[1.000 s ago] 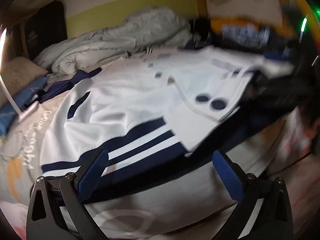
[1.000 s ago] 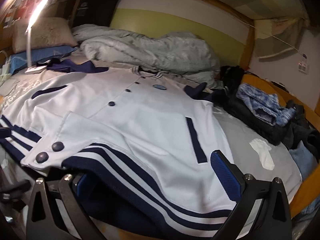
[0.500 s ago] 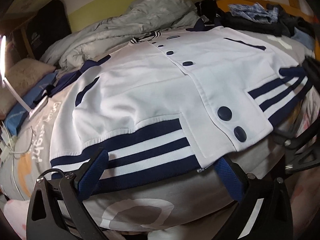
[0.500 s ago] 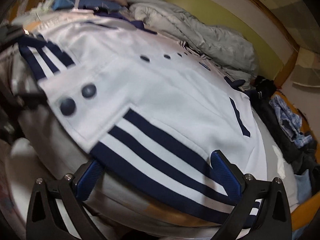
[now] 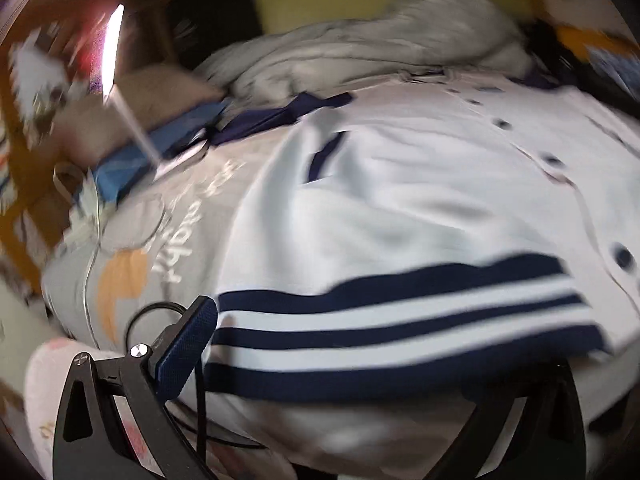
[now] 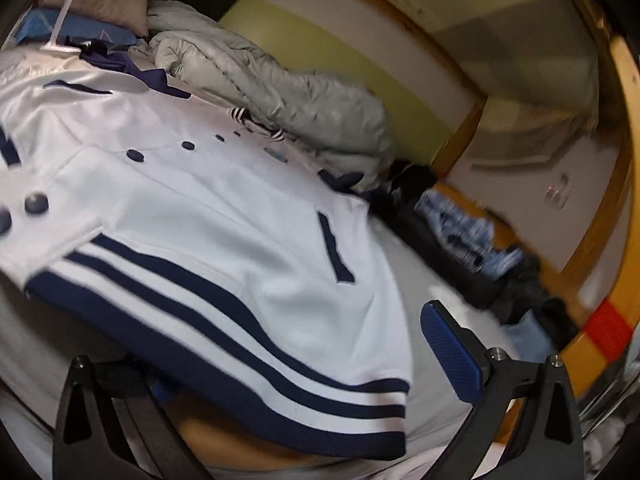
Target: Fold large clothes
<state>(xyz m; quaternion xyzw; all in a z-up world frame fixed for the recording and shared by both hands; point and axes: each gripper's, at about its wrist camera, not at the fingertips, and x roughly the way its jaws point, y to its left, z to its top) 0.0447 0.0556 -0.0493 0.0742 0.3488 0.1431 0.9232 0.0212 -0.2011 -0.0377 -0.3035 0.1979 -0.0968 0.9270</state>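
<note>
Jacket: a white varsity-style one with navy buttons and a navy-and-white striped hem, lying front-up and spread flat on the grey bedsheet, directly ahead of both tongs.

Half a second ago each tool faced the middle of the hem; now each has swung outward. The left gripper looks at the hem's left end, and the right gripper at its right corner, with the pocket slit just beyond. I read this as the two tools spreading to the outer hem corners, ready to take them for a first fold; no fold is made yet.

Both tools are held low and near level, pointing along the bed toward the crumpled grey duvet at the far side. The left view is smeared, which suggests it is mid-swing.

The left gripper's jaws stand wide apart; its left finger sits just outside the hem's end, while the right one is hidden under the striped band. The right gripper is likewise spread wide: its right finger is just off the hem corner over bare sheet, and the left one lies beneath the cloth. Neither pinches anything, though the hem drapes across both gaps.

A pile of dark clothes lies beyond the right gripper's right finger.
</note>
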